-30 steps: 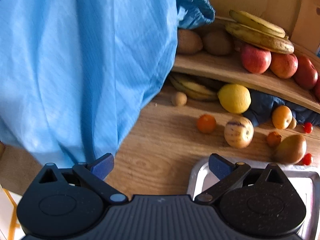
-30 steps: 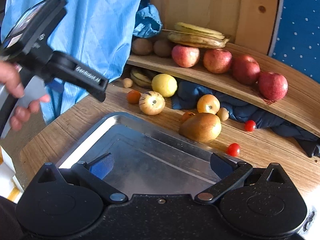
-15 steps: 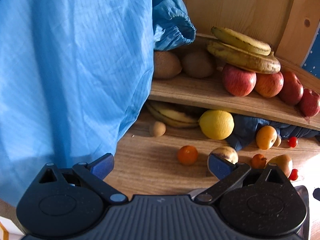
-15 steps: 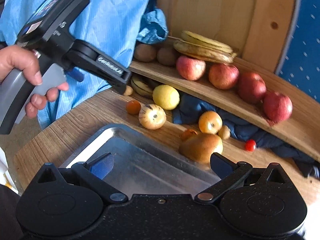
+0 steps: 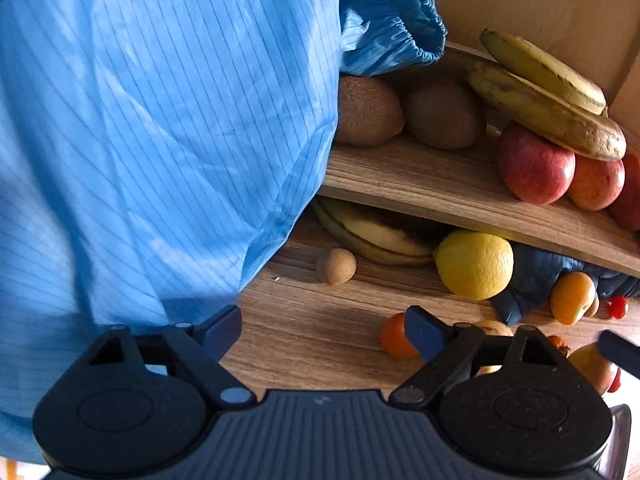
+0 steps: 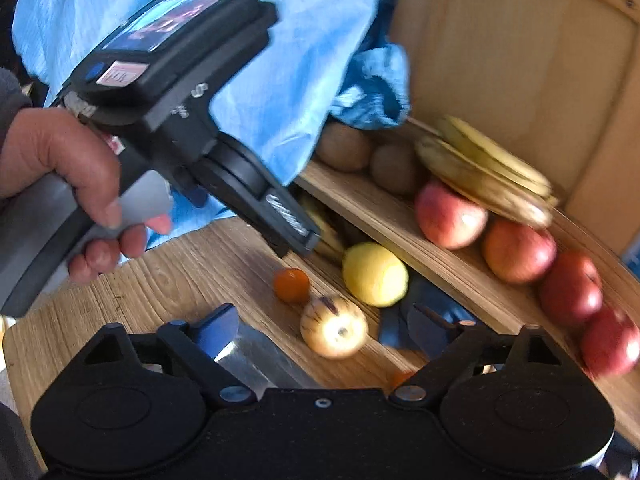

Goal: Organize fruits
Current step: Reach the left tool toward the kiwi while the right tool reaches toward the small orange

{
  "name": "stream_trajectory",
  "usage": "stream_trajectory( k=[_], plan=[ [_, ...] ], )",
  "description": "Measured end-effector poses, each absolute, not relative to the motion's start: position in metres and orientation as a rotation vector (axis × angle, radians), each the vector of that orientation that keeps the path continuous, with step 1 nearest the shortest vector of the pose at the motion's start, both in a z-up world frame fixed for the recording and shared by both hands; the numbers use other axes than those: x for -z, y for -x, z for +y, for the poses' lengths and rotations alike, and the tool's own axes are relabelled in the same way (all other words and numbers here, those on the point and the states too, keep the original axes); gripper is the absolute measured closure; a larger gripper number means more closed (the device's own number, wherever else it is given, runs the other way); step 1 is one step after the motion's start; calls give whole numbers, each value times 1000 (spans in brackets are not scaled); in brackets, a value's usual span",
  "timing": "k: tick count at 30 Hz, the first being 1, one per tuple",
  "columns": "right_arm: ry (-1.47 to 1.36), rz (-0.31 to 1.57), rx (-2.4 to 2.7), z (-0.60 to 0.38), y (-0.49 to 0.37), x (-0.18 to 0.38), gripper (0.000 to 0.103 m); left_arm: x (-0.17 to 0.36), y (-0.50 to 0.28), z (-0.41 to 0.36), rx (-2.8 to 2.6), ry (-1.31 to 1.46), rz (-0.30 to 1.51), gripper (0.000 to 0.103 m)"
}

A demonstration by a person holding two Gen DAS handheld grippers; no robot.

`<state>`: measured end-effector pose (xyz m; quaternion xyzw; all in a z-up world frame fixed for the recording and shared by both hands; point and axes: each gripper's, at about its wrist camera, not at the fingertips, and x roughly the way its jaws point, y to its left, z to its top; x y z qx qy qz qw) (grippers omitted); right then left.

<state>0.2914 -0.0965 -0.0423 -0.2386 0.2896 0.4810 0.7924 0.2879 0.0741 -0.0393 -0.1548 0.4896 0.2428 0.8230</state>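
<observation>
The left gripper (image 5: 323, 330) hangs over the wooden tabletop (image 5: 320, 320) with its blue-padded jaws spread wide and nothing between them. Just past its right finger lies a small orange mandarin (image 5: 394, 336), and farther back a yellow lemon (image 5: 474, 264) sits at the mouth of the gap under a curved wooden shelf (image 5: 440, 184). A small tan round fruit (image 5: 336, 266) lies to the left of the lemon, near some banana peel (image 5: 372, 236) tucked under the shelf. On the shelf stand two brown kiwis (image 5: 368, 110), red apples (image 5: 534, 166) and two spotted yellow bananas (image 5: 548, 114) resting on the apples. A light blue striped cloth (image 5: 160, 140) fills the left side.

The right gripper (image 6: 326, 330) also has its jaws apart and empty, above the near edge of a metal tray (image 6: 256, 360). Just beyond it lies a pale striped round fruit (image 6: 334, 332), with the mandarin (image 6: 291, 285) and lemon (image 6: 375, 274) behind. A hand (image 6: 68, 192) holds the left gripper's grey handle at the left of this view.
</observation>
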Motion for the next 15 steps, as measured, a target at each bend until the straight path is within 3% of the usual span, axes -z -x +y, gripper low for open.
stream_trajectory(
  k=[7, 15],
  plan=[
    [681, 565, -1080, -61, -285, 58, 29, 47, -297, 78, -464, 368, 1025, 19],
    [735, 560, -1117, -48, -290, 75, 47, 61, -311, 88, -442, 343, 1026, 37]
  ],
)
